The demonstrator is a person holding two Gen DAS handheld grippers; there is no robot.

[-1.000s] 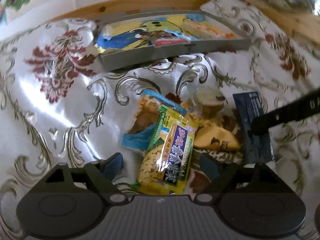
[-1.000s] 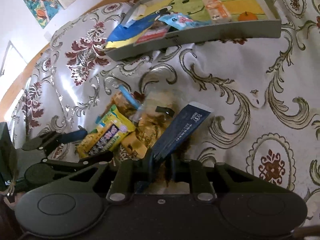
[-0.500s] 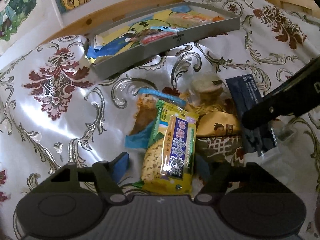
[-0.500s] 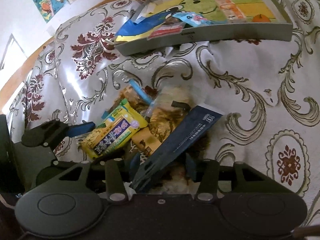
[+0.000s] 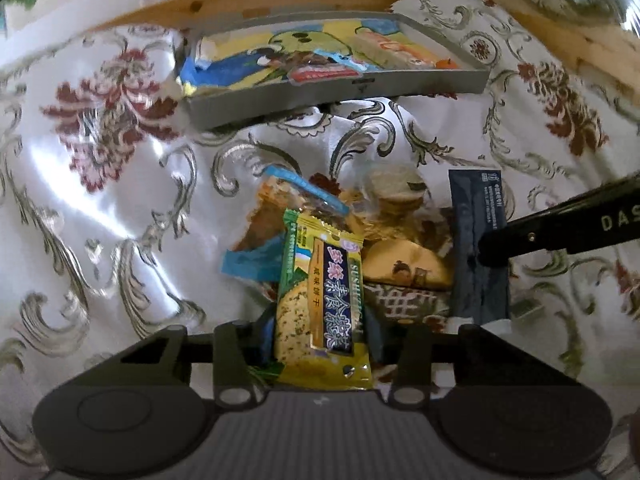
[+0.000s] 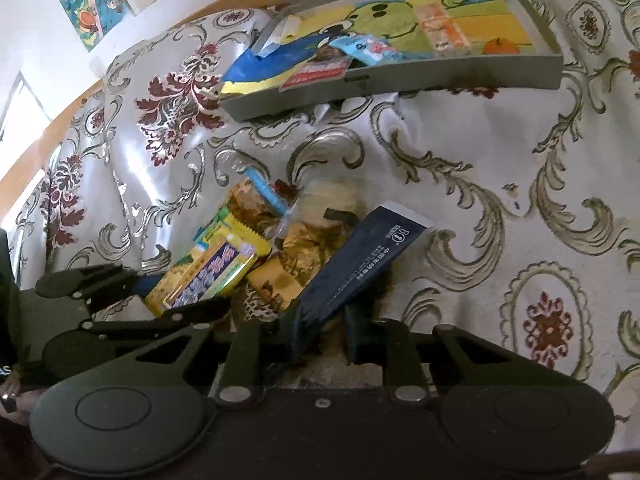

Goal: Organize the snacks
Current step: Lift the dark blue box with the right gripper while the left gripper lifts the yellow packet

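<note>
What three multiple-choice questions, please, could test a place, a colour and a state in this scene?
1. Where is the grey tray?
A. beyond the snack pile
B. under the pile
C. in a gripper

2. What colour is the long packet at the right gripper?
A. red
B. white
C. dark blue

3. How is the left gripper?
A. wide open, holding nothing
B. closed on the yellow packet
C. inside the tray

Key:
1 A: the grey tray lies past the snack pile.
2 C: the long packet at the right gripper is dark blue.
3 B: the left gripper pinches the yellow packet.
</note>
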